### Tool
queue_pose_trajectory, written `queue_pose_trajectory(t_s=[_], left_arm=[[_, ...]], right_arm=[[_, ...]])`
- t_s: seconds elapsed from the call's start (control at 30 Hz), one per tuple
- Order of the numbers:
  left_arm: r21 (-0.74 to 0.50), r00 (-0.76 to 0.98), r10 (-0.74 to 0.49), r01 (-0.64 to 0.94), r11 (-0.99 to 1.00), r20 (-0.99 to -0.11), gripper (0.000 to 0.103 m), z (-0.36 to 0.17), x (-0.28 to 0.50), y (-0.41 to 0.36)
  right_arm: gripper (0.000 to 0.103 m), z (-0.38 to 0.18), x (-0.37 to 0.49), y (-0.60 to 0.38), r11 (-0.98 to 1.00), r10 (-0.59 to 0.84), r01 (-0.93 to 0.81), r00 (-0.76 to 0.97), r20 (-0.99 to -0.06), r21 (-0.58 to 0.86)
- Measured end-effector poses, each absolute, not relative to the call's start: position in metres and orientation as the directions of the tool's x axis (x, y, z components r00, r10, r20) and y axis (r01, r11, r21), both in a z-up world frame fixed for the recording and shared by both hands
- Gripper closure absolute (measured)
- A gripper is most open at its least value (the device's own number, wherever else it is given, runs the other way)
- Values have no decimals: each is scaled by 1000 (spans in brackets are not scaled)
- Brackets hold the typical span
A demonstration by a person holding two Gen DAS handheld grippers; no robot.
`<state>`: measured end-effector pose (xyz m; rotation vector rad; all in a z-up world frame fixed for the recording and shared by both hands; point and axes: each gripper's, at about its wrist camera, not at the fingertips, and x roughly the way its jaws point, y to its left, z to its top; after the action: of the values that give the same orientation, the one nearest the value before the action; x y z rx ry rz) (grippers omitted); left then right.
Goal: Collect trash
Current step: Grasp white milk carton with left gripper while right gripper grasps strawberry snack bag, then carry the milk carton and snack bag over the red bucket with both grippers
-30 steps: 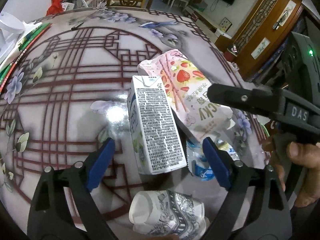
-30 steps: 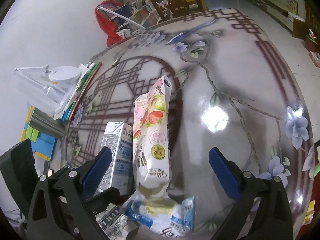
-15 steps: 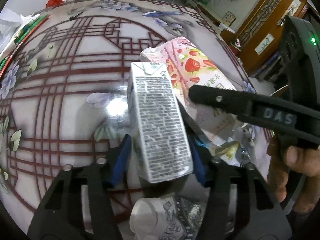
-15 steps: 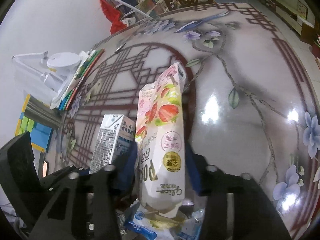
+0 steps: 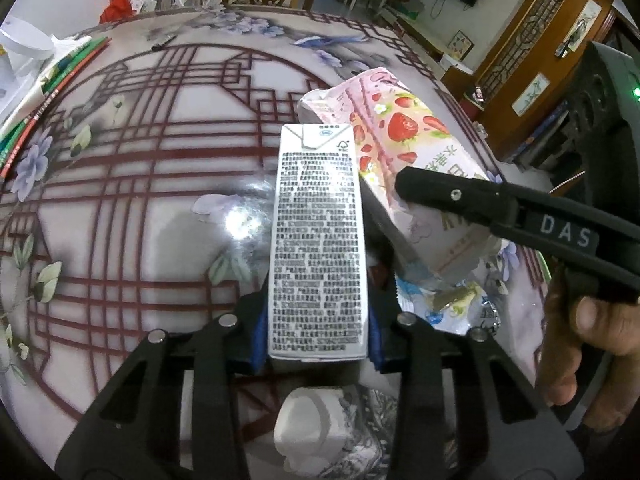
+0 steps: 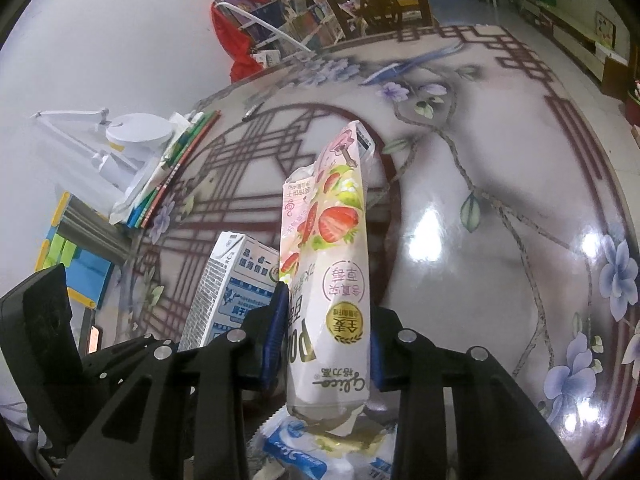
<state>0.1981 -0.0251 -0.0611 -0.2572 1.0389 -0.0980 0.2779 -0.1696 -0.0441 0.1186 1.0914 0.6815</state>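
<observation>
Left claw: the left claw (image 5: 318,330) was closing, its blue pads pressed on both sides of the milk carton (image 5: 318,240), which it held.
Milk carton: white, its printed panel facing the left wrist camera, folded top pointing away over the tabletop (image 5: 140,208); in the right wrist view it stood just left of the snack box.
Right claw: the right claw (image 6: 324,340) was closing, its pads gripping the lower part of the pink strawberry snack box (image 6: 332,272), which it held.
Snack box: long and pink, printed with strawberries, open end pointing away from the claw; in the left wrist view it lay just right of the carton.
Hand: a hand (image 5: 580,344) gripped the right claw's handle at the right edge of the left wrist view.
Under the claws: a blue and white wrapper (image 6: 304,448) lay below the snack box; a crumpled patterned paper cup (image 5: 332,436) lay below the carton.
Tabletop: glossy, with dark red lattice and painted flowers.
Far edge: stacked books (image 6: 168,172) and a white desk lamp (image 6: 120,136) sat at the tabletop's left edge.
</observation>
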Motion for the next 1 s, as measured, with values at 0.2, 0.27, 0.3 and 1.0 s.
queue_pose_trajectory(t_s=[0.2, 0.27, 0.3, 1.0], left_arm=[[-245, 530, -187, -41, 969, -827, 67, -45, 191, -22], [-240, 539, -181, -41, 970, -823, 67, -39, 188, -23], [-240, 542, -180, -41, 970, -821, 67, -36, 186, -22], [-226, 581, -221, 66, 972, -783, 67, 21, 149, -67]], right_arm=[[71, -24, 268, -172, 791, 569, -471, 332, -752, 390], [71, -18, 266, -177, 793, 572, -467, 346, -744, 392], [71, -16, 264, -180, 793, 573, -464, 351, -740, 394], [70, 26, 187, -284, 851, 518, -369, 477, -710, 373]])
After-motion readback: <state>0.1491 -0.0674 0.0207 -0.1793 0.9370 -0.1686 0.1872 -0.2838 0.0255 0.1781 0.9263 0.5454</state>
